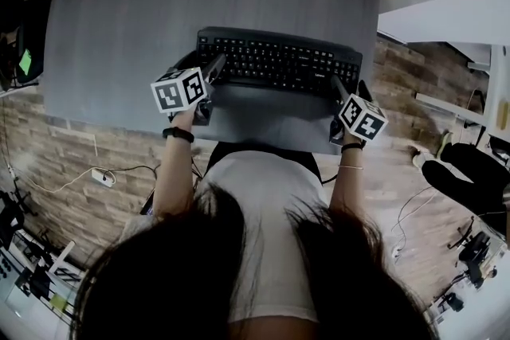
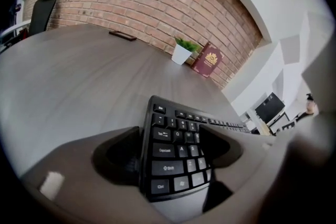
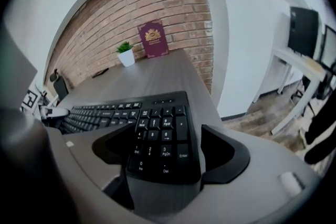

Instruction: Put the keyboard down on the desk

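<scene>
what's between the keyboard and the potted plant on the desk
Nothing: that stretch of desk is bare between the keyboard and the potted plant. Both gripper views show it. The maroon book stands beside the plant, not between.

The keyboard is a black, full-size board with white legends on its keys and a number pad at its right end. It lies flat on the desk, keys up. Its long side runs roughly along the desk's near edge, and a bare strip of desktop shows between the two. It sits towards the desk's right side, with the number-pad end close to the right edge. The desk is a broad grey top with a faint wood grain, and much of its surface stretches away behind and to the left of the keyboard.
</scene>
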Available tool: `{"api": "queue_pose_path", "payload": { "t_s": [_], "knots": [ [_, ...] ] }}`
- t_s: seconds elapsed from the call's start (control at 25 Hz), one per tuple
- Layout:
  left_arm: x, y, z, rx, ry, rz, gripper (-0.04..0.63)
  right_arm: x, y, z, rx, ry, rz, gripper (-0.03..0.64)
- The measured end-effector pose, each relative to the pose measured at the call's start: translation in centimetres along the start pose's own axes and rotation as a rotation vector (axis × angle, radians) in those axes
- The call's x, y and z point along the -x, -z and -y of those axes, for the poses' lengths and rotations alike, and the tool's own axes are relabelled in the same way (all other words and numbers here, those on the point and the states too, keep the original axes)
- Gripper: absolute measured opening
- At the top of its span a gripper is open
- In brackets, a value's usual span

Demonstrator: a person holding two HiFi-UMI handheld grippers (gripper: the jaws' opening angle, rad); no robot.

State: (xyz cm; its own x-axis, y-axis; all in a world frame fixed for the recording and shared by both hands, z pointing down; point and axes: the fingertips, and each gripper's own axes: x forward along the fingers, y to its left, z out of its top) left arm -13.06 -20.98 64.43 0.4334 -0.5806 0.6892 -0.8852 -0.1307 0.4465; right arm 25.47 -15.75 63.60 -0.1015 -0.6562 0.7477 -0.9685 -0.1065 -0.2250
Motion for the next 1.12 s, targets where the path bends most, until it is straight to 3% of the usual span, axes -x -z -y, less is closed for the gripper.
{"api": "queue_pose_path", "payload": {
  "t_s": [0.12,0.44,0.84,1.12],
  "knots": [
    [0.1,0.3,0.0,-0.034,-0.017,0.004,0.388,0.0,0.2,-0.1,0.091,0.008,-0.024,0.390],
    [0.8,-1.5,0.2,-0.064,-0.034,0.063,0.388,0.5,-0.8,-0.4,0.083,-0.018,0.021,0.390],
    [2.9,-5.4,4.4,-0.138,0.050,0.175,0.387,3.7,-5.5,-3.9,0.120,-0.144,0.146,0.384],
    [6.6,-9.2,9.3,-0.189,0.155,0.307,0.385,8.4,-10.2,-8.3,0.178,-0.266,0.328,0.234]
  ]
}}
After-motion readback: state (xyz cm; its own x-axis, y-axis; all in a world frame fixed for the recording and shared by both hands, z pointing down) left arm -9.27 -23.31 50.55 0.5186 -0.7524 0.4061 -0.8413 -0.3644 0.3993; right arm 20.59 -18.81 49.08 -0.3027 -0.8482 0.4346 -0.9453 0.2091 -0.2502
